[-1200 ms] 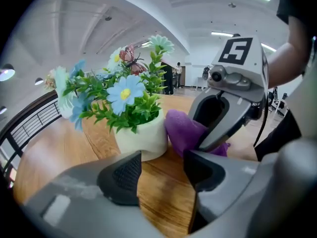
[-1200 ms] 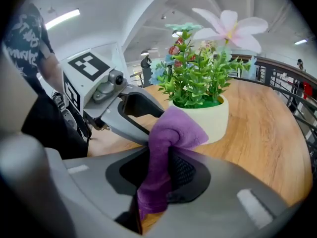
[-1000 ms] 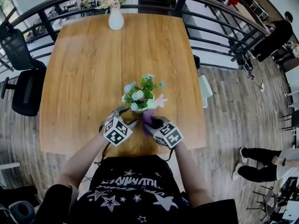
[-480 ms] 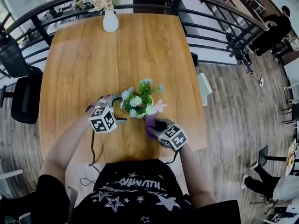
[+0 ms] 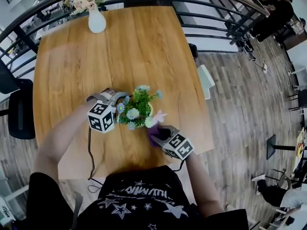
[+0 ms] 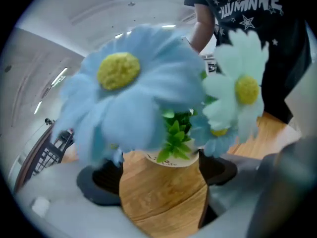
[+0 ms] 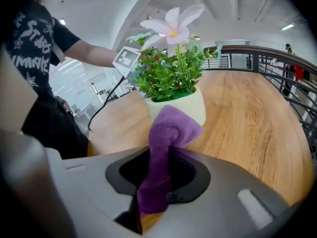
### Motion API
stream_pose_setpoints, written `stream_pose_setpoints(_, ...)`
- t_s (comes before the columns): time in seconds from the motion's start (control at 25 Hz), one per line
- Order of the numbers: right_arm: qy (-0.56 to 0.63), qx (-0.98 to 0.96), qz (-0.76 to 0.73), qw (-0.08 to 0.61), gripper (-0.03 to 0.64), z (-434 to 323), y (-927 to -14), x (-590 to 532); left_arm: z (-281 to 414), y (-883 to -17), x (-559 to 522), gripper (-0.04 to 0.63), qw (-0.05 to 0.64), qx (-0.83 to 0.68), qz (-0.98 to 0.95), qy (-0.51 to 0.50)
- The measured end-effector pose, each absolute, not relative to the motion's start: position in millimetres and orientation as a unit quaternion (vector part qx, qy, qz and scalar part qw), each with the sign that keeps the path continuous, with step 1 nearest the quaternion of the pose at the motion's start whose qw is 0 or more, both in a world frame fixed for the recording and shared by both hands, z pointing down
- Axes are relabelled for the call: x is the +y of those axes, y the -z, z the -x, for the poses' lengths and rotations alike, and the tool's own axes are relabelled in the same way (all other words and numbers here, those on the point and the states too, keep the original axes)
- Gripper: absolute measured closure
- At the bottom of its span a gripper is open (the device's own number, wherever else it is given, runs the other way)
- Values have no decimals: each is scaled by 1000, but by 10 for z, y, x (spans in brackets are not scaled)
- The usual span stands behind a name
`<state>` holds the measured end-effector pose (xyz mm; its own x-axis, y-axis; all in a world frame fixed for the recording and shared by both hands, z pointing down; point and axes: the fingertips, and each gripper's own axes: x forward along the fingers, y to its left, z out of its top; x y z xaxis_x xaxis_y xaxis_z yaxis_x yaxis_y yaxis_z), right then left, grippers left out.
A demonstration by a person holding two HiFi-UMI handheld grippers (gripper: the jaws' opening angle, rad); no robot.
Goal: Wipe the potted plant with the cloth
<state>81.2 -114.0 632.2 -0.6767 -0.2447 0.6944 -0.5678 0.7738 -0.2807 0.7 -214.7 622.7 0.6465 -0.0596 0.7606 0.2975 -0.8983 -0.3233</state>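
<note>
- Grey left tool (image 5: 115, 98): jaws just opened wide, potted plant (image 5: 137, 108) between them, unpressed.
- Plant stands near the table's (image 5: 134, 47) near edge.
- Right tool (image 5: 159, 132) clamps the purple cloth (image 5: 153, 137) by the pot; wiping seems barely begun.

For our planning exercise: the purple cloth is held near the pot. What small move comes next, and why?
Probably ease the left tool onto the pot to steady it: its jaws have just been opening, nothing between them, pot ahead. The right tool grips the cloth beside it.
</note>
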Motion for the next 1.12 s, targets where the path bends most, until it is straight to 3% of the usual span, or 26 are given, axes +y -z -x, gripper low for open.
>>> stream_pose_setpoints(0.12, -245, -882, -226, 333, 514, -805, -6339, -1126, -49, -6300, -2041, 42, 210, -112, 878, 415)
stream_pose_setpoints(0.32, -257, -883, -226, 322, 514, -813, -6356, -1138, -175, -6343, -1912, -2, 165, -142, 893, 393)
stream_pose_setpoints(0.84, -265, -884, -221, 315, 514, -871, -6362, -1151, -334, -6479, -1934, 21, 136, -148, 886, 418)
stream_pose_setpoints(1.12, -279, -866, -309, 277, 515, -1171, -6293, -1497, -351, -6493, -1912, 28, 88, -62, 902, 419)
